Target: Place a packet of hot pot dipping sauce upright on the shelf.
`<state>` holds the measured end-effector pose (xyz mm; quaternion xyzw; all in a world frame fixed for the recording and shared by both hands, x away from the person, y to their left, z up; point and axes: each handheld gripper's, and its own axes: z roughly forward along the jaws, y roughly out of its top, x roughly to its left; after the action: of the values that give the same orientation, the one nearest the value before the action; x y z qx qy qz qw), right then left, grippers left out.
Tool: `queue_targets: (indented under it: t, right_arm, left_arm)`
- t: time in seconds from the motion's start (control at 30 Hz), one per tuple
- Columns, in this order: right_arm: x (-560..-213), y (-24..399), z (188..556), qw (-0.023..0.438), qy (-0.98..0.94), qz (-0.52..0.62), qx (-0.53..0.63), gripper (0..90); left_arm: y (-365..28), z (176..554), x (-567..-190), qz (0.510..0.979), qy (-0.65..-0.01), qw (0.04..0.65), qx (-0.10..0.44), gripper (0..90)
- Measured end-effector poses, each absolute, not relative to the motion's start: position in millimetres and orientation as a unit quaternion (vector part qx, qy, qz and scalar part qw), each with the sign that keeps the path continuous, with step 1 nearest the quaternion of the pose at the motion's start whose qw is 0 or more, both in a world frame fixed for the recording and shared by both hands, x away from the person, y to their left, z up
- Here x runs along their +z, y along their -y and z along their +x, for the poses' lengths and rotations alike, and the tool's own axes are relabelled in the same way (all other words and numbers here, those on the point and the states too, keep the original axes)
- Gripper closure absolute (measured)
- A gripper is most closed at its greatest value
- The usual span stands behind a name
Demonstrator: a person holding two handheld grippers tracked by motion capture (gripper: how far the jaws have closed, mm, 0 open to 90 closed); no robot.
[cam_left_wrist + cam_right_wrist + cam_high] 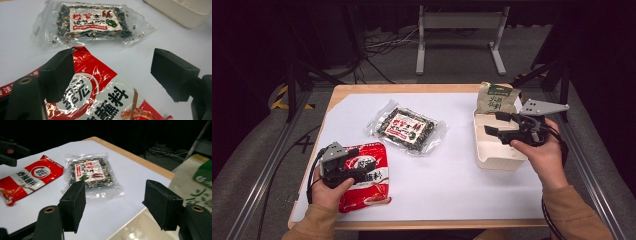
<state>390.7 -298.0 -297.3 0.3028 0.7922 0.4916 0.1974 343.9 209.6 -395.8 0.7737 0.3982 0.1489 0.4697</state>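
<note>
- The red sauce packet (364, 176) is being straddled at the near left by the left gripper (112, 75), its 2 jaws apart, nothing clamped.
- Farther right, the right gripper (493, 123) is being held gaping over the cream box (492, 157); the green-labelled pouch (496, 98) is leaning inside.
- Next, closing on the red packet is judged needed.

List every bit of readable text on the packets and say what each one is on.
Red sauce packet: large black Chinese characters, the last two reading "蘸料".
Clear dried-mix bag: red Chinese print on a white label, too blurred to read.
Beige-and-green packet: green Chinese characters, too small to read.
</note>
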Motion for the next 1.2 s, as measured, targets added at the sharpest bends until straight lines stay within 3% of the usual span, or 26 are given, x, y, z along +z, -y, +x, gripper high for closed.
queue_targets:
  t: [0.33, 1.2]
  right_arm:
    - [-330, 277, 372, 0.166, -0.791, 0.283, 0.516, 36.5]
    - [-377, 240, 357, 0.111, -0.830, 0.258, 0.482, 39.1]
  left_arm:
    - [-207, 337, -388, 0.801, -0.362, 0.443, 0.177, 19.2]
    - [-223, 334, -371, 0.812, -0.359, 0.418, 0.194, 22.0]
